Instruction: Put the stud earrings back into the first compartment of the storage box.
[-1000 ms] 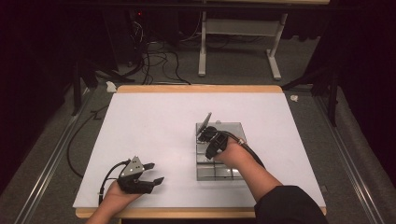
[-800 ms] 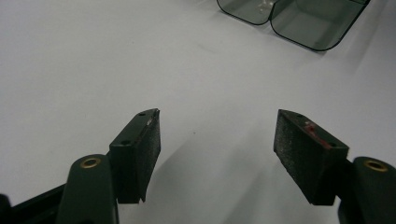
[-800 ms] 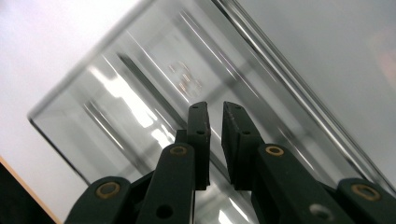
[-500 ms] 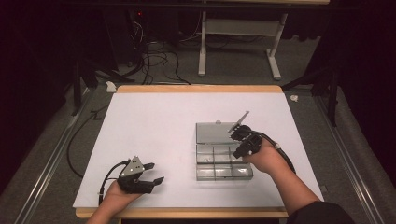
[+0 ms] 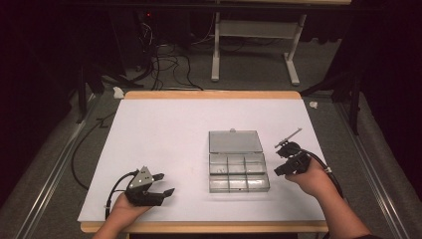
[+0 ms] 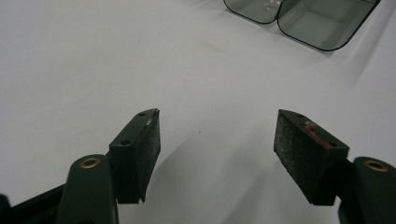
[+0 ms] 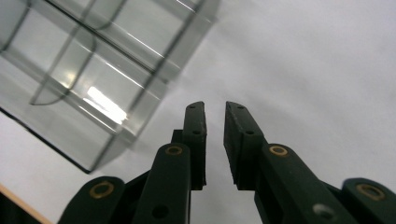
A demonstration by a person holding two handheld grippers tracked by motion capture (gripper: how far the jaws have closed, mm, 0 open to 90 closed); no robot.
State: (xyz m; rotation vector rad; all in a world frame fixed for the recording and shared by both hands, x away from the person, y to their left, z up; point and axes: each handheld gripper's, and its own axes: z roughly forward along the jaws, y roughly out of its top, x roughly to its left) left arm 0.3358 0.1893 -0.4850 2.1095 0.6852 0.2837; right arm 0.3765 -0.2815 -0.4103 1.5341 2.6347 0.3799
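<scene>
**Right claw pulling clear of the opened organiser box**

High view: sitting toward the right half of the white counter (image 5: 164,139), a clear organiser box (image 5: 238,172) with its lid (image 5: 235,141) lying open toward the far edge. Having hovered over the box a second ago, the right claw (image 5: 281,158) now resting just off the box's right side, near the counter's right edge, apart from it. Lying near the front-left corner, unmoved over that second, the left claw (image 5: 161,183), jaws spread wide and carrying nothing.

Left gripper view: looking out over bare counter between two widely parted pads (image 6: 140,147), with the box's rounded corners (image 6: 322,21) peeking in at the top, well apart.

Right gripper view: showing jaws drawn narrow, a thin gap between them, gripping nothing; the box's divided compartments (image 7: 98,70) sitting just beside, up and to the left.

Probably meaning: lid-opening finished, with the retreat freeing the compartments for whatever filling or sorting is coming. Contents too small to tell.
</scene>
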